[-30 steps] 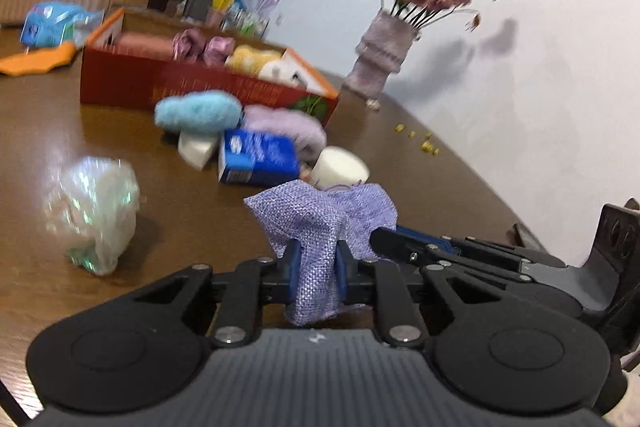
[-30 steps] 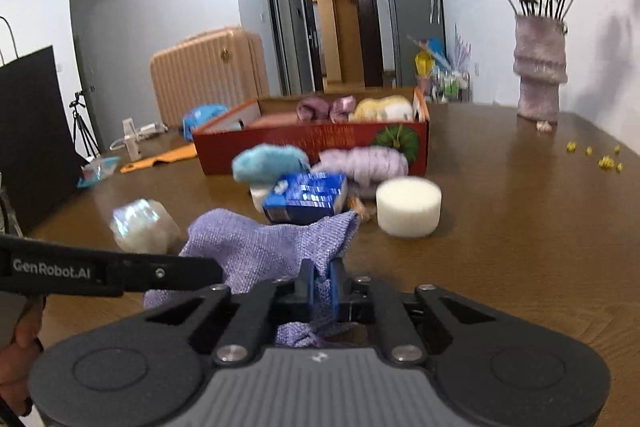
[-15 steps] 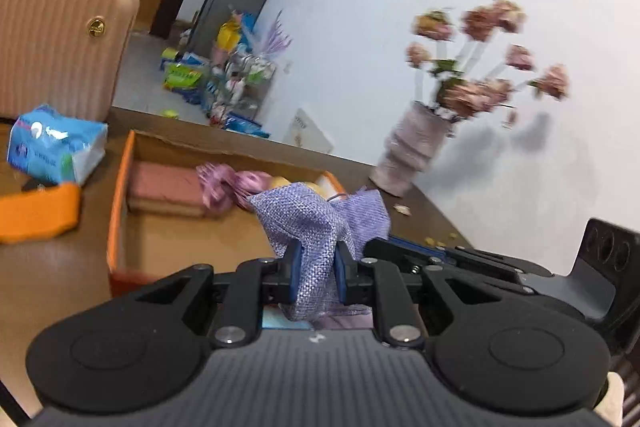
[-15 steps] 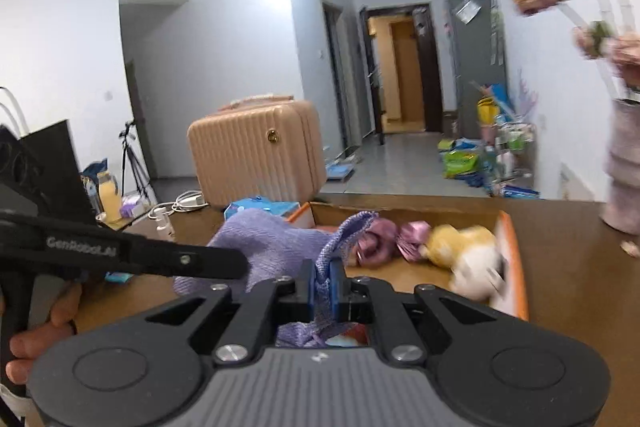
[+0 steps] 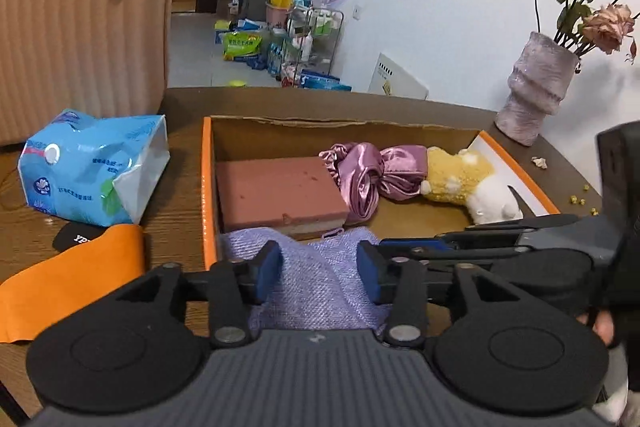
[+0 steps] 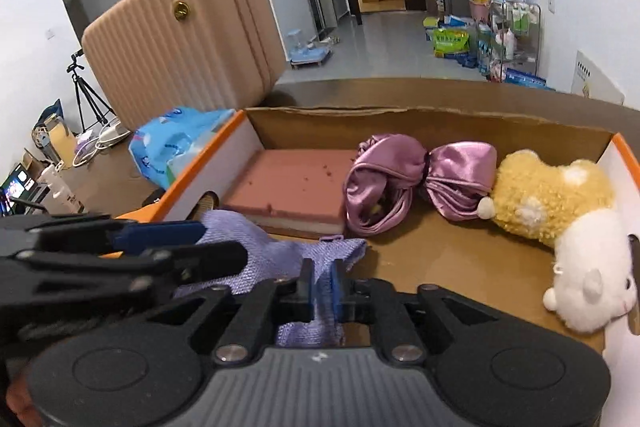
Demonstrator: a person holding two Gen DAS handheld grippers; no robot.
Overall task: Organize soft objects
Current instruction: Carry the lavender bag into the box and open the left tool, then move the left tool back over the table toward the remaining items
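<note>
Perhaps "YP" marks the black item (image 5: 74,238) under the orange sheet (image 5: 68,283).

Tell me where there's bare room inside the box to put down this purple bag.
The box floor is bare in front of the satin bundle and left of the plush toy. The left side is crowded: the pink sponge fills it, with the purple bag at its near edge.

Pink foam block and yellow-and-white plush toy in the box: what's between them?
A shiny purple satin cloth, bunched and knotted, lies between the pink foam block and the yellow-and-white plush toy in the cardboard box. Both wrist views show it.
</note>
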